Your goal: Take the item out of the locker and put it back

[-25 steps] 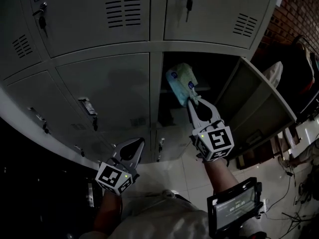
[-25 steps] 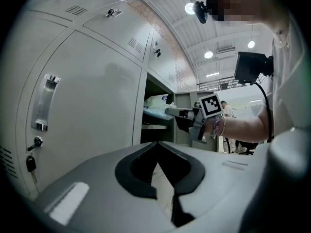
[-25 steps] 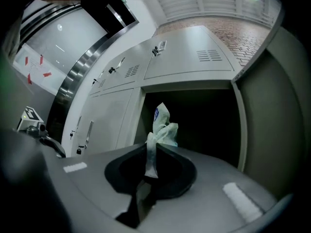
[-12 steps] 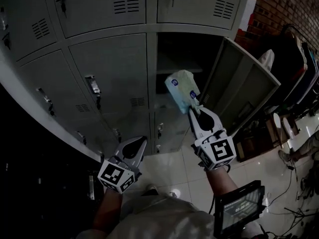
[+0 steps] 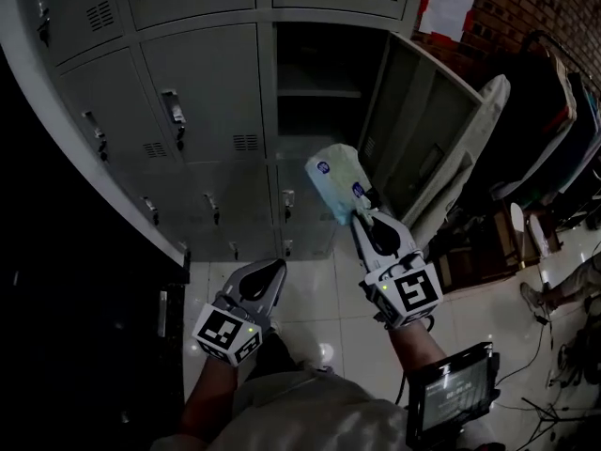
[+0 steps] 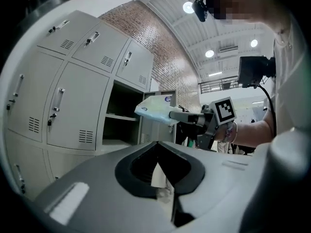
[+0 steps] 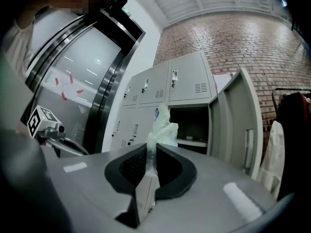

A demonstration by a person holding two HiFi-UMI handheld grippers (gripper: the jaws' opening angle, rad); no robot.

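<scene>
A pale green and white soft pack (image 5: 338,178) hangs in the air in front of the open locker compartment (image 5: 315,83), below its shelf level. My right gripper (image 5: 358,217) is shut on the pack's lower edge; in the right gripper view the pack (image 7: 163,129) sticks up from between the pressed jaws of the right gripper (image 7: 151,148). The locker door (image 5: 418,148) stands swung open to the right. My left gripper (image 5: 270,272) is lower left, jaws together with nothing held. From the left gripper view the pack (image 6: 154,108) shows ahead of the open locker (image 6: 124,118).
Closed grey lockers (image 5: 202,92) with handles fill the left and top. A brick wall (image 5: 507,7) with a posted paper (image 5: 449,3) is at the right, with hanging clothes (image 5: 554,120) beside it. A screen (image 5: 451,395) rides on the right forearm. White floor tiles (image 5: 315,294) lie below.
The right gripper has drawn the pack back and down from the locker opening. The lockers have slid upward in the head view. The left gripper has hardly moved.
</scene>
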